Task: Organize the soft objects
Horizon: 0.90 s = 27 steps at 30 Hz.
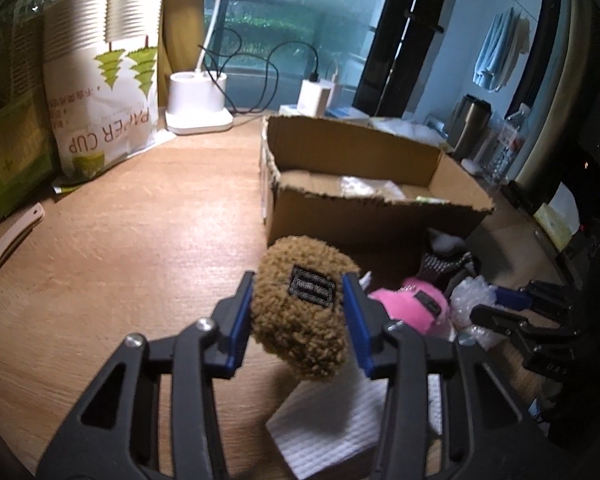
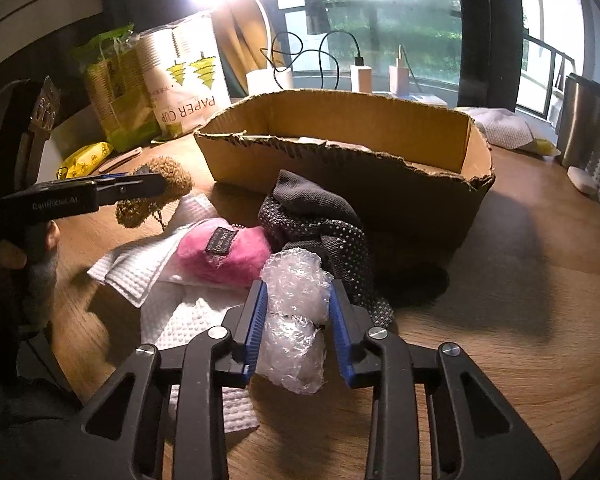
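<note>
— Inspector: What stands around the lamp base (image 1: 198, 100)?

— Me: On my desk (image 1: 132, 232), a paper cup pack (image 1: 104, 80) just left of it, a white charger (image 1: 315, 96) to its right, a steel tumbler (image 1: 470, 126) well right, a pale flat stick (image 1: 14, 236) far left.

Box (image 2: 340, 184) blocks the desk's (image 1: 120, 260) far middle; sock (image 2: 320, 224), pink pouch (image 2: 224, 252) and tissues (image 2: 148, 272) crowd its near wall. Left desk edge lies open.
</note>
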Motion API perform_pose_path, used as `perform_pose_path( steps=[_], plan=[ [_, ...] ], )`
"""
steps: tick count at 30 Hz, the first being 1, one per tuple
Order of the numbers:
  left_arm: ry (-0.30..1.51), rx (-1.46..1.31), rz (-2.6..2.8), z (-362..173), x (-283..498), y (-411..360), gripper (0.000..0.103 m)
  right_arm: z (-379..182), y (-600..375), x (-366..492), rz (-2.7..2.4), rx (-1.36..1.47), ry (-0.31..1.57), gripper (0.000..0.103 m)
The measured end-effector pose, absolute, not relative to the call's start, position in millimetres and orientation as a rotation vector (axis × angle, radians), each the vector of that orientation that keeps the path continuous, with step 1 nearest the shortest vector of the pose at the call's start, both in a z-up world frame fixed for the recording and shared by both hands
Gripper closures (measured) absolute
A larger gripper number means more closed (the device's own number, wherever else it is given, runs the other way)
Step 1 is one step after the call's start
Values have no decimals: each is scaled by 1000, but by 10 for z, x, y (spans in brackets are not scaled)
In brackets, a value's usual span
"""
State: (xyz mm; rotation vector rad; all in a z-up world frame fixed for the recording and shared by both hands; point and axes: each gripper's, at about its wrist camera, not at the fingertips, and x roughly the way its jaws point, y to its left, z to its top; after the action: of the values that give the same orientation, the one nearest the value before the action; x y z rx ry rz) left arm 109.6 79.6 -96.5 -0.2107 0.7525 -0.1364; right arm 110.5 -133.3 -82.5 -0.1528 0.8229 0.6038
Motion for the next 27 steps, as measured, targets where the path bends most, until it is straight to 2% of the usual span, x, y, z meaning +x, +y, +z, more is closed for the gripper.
perform_pose_path(
  steps=[20,27],
  plan=[
    [702,-198,-165,-757,1033,699,60,-428,-1435,982,654,-99,718,74],
    [692,-193,-180,-725,990,680,60,-659,-1244,1027,720,-103,787,73]
  ],
)
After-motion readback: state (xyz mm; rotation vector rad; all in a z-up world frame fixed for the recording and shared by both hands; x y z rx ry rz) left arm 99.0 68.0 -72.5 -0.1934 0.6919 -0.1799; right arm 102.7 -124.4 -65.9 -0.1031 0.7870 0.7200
